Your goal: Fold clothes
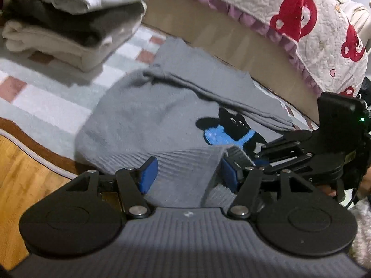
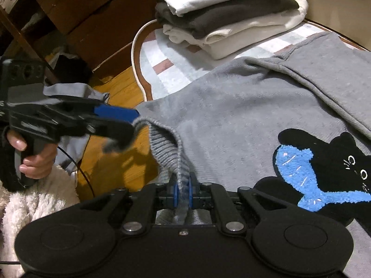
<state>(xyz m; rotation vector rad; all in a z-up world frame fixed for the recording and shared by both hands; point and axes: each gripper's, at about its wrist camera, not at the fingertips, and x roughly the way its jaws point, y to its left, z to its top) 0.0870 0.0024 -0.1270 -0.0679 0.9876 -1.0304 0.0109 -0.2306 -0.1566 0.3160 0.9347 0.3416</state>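
A grey sweater (image 1: 143, 120) (image 2: 231, 115) with a black cat and blue fish patch (image 2: 324, 162) lies spread on a checked rug (image 1: 46, 81). Its ribbed hem (image 2: 167, 148) is lifted off the rug between the two grippers. My right gripper (image 2: 183, 192) is shut on the hem, which is pinched thin between its blue pads. In the left wrist view it (image 1: 241, 158) comes in from the right, close to my left gripper. My left gripper (image 1: 189, 175) (image 2: 129, 125) holds the hem's corner. Its jaws stand apart with a wide band of ribbing filling the gap.
A stack of folded clothes (image 1: 69, 18) (image 2: 227, 16), white over dark grey over cream, sits at the rug's far end. A quilt with red bears (image 1: 301, 23) drapes over a bed edge behind the sweater. Wooden floor (image 1: 23, 162) and dark wooden furniture (image 2: 92, 11) lie beyond the rug. A person's hand (image 2: 34, 162) grips the left handle.
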